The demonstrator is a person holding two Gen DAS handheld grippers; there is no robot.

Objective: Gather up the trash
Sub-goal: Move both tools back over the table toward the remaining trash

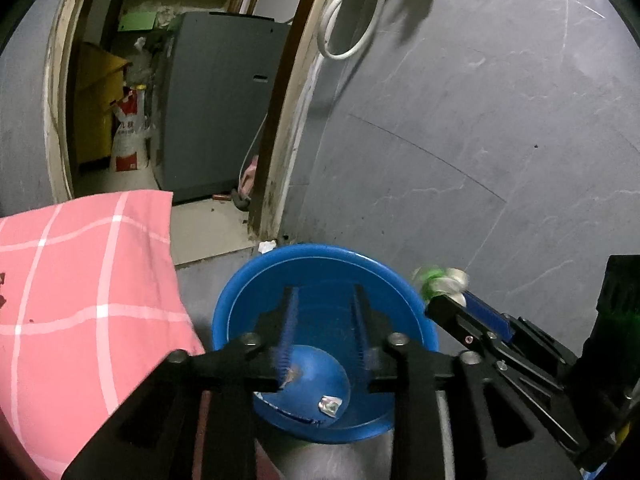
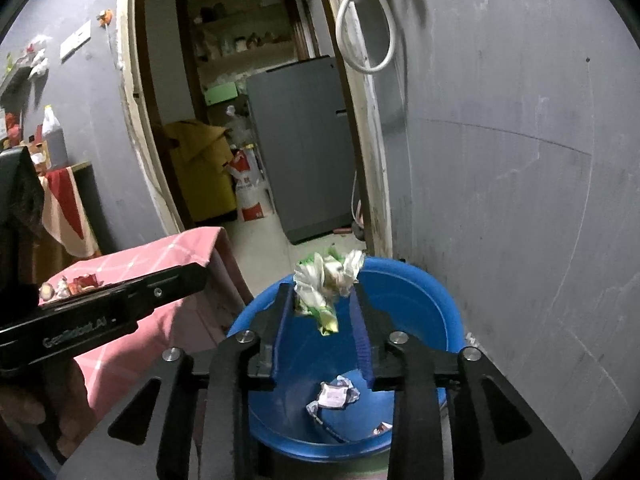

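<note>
A blue basin stands on the floor by the grey wall; it also shows in the right wrist view. Small wrappers lie on its bottom, and a crumpled one shows in the right wrist view. My left gripper is open and empty above the basin. My right gripper holds a crumpled green and white wrapper at its fingertips over the basin. From the left wrist view the right gripper and its wrapper sit at the basin's right rim.
A table with a pink checked cloth stands left of the basin; more scraps lie on it. A doorway behind opens onto a grey fridge. A white hose hangs on the wall.
</note>
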